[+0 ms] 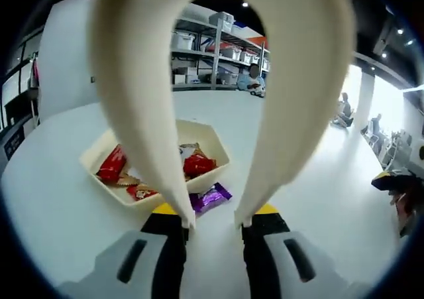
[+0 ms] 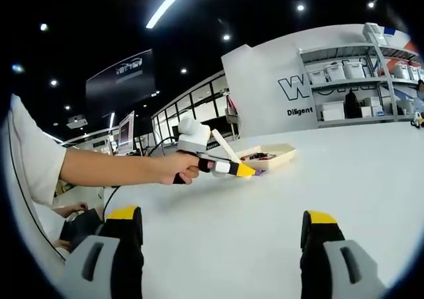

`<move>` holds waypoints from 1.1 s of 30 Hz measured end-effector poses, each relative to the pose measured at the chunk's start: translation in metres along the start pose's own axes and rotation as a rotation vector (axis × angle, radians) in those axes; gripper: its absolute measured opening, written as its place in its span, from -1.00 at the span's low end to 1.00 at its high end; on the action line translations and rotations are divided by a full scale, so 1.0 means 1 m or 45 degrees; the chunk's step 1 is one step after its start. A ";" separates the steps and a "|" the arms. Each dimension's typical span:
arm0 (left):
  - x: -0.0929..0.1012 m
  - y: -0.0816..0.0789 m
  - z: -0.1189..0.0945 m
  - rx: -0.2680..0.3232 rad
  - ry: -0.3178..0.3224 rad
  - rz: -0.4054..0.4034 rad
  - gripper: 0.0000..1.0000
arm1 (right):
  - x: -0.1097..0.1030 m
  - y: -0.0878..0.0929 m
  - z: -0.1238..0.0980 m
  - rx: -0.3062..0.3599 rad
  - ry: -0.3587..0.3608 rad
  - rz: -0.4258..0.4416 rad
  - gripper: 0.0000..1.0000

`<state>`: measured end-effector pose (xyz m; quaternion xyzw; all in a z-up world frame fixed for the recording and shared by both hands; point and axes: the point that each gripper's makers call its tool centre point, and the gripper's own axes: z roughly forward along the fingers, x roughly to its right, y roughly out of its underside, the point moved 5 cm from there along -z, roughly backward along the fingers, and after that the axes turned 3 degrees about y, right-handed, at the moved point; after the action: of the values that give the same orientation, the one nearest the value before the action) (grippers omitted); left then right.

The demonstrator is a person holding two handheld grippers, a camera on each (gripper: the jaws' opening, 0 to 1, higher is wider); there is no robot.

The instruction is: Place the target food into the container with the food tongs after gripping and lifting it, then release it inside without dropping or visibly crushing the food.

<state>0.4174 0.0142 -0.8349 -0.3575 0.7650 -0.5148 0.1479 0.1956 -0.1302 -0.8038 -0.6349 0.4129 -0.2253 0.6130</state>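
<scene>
Cream food tongs point(image 1: 142, 80) are held in my left gripper point(image 1: 215, 214). Their two arms rise across the left gripper view, and their tips stand apart with nothing between them. Just beyond the tips a purple wrapped candy point(image 1: 211, 196) lies on the white table, against the near side of a cream container point(image 1: 202, 132). Inside the container are red wrapped snacks point(image 1: 111, 165). In the right gripper view a hand holds the left gripper point(image 2: 225, 168) pointed at the container point(image 2: 281, 154). My right gripper point(image 2: 222, 223) stands open over bare table, well short of the container.
The white table point(image 1: 318, 199) stretches wide around the container. Metal shelves with bins point(image 1: 215, 54) stand beyond it, next to a white wall point(image 2: 265, 90). People sit at the far right point(image 1: 344, 110). A sleeve and forearm point(image 2: 86, 166) reach in from the left.
</scene>
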 end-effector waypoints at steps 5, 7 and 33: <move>0.001 -0.003 0.002 0.000 0.015 0.014 -0.40 | -0.002 -0.004 0.000 0.012 -0.006 0.006 0.95; 0.002 -0.004 0.003 -0.002 0.031 0.000 -0.39 | -0.002 -0.005 0.000 0.012 -0.005 0.007 0.95; 0.009 -0.009 0.006 0.054 0.119 0.001 -0.39 | -0.006 -0.006 -0.002 -0.001 -0.012 -0.022 0.91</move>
<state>0.4187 0.0017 -0.8279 -0.3296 0.7600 -0.5471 0.1198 0.1921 -0.1267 -0.7964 -0.6398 0.4047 -0.2273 0.6126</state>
